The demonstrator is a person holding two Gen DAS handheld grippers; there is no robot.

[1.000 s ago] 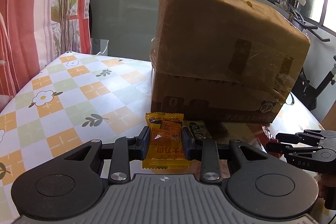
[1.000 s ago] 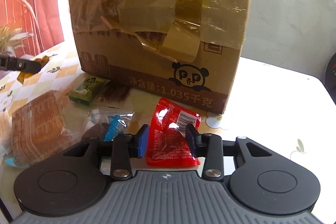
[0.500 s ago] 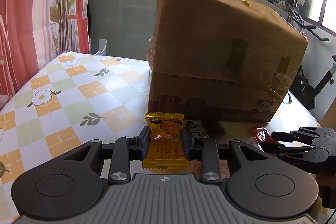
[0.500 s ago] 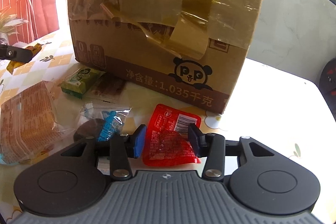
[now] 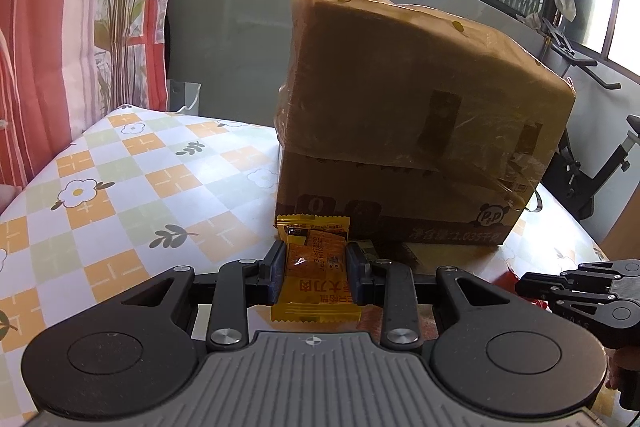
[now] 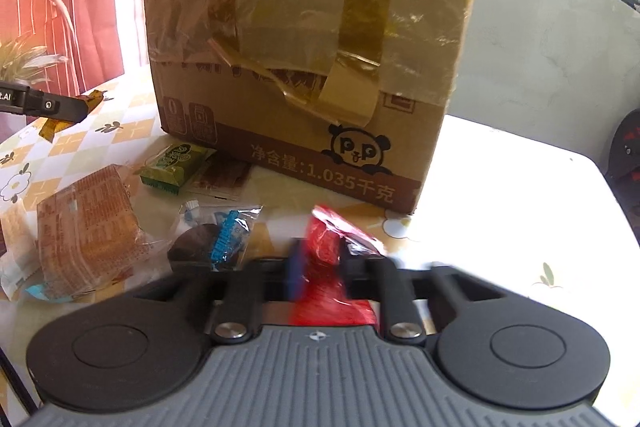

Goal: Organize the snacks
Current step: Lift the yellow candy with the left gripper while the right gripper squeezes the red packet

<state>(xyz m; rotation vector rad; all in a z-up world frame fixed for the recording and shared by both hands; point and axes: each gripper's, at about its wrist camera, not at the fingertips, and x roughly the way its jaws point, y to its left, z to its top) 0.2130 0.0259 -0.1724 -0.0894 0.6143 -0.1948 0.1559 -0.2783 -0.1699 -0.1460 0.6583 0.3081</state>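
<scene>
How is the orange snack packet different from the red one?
The orange snack packet is flat and neat, while the red snack packet is squashed and crinkled. The orange one has printed writing facing up; the red one's print can't be read. Both are pinched: orange in the left gripper, red in the right gripper.

The right gripper point(image 6: 320, 263) pinches a red snack packet point(image 6: 326, 267), its jaws drawn close on the crumpled foil; that part of the picture is blurred, so the pads' exact contact is hard to read. Behind it a taped cardboard box point(image 6: 304, 51) with a panda logo stands on the table point(image 6: 500, 195). Left of the red packet lie a clear wrapper with blue print point(image 6: 224, 239), a large orange-brown biscuit pack point(image 6: 88, 227), a green packet point(image 6: 176, 163) and a brown sachet point(image 6: 222, 177) just beside the box. At the far left edge the left gripper point(image 6: 60, 107) holds a yellow wrapper point(image 6: 54, 125).
</scene>
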